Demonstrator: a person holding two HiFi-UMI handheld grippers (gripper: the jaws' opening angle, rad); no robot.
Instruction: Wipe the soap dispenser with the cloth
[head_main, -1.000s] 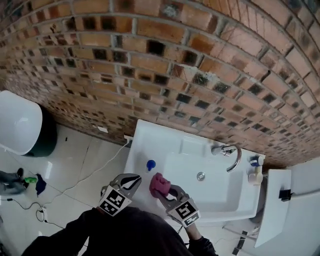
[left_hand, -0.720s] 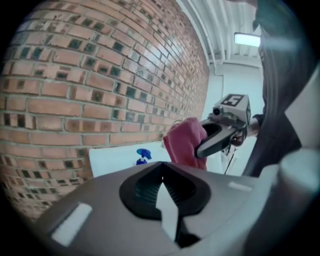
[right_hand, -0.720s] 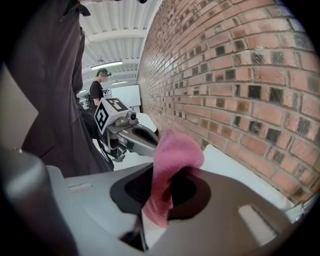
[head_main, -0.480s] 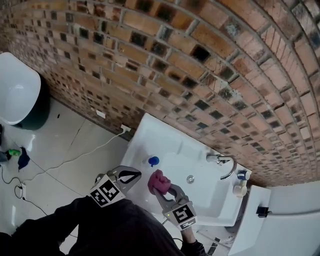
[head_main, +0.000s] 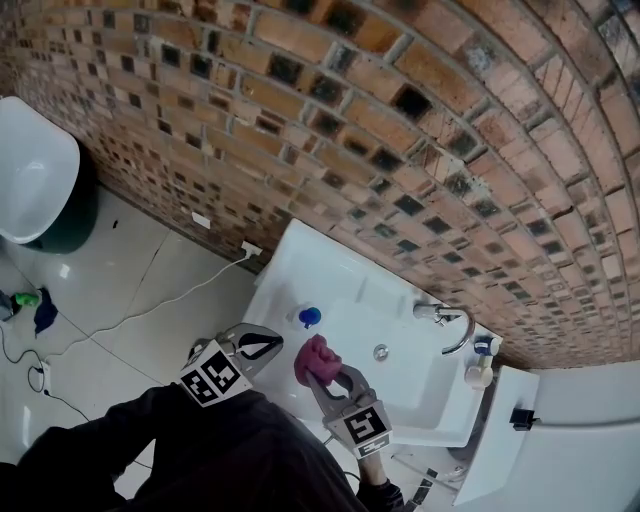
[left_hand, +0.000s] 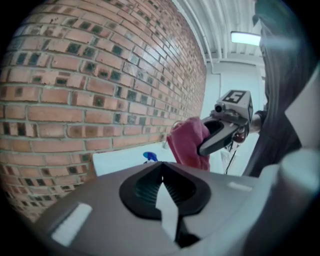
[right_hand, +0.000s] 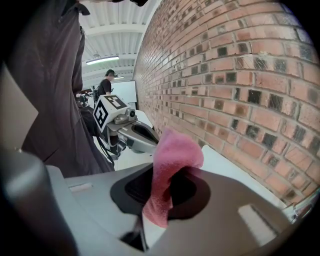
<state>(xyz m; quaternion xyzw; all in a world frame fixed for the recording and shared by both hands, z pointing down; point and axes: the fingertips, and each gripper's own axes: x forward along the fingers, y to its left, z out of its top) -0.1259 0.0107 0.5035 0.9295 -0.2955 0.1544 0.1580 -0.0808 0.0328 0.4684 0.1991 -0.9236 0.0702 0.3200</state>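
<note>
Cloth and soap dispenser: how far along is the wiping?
Done: the cloth is up off any surface, clamped in the right gripper.
In hand: it is held near the sink's front edge, apart from the blue-topped dispenser. The left gripper is shut and empty.
Left: all the wiping; nothing shows contact yet.

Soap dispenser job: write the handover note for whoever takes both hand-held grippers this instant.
Left hand-held gripper: shut and empty, near the front left corner of the sink.
Right hand-held gripper: shut on the pink cloth, held up over the sink's front edge.
Blue-topped soap dispenser: stands on the sink's left rim, apart from both grippers and the cloth.
Done: the cloth is in the grip.
Left: bring the cloth to the dispenser and wipe it. Nothing touches it yet.
</note>
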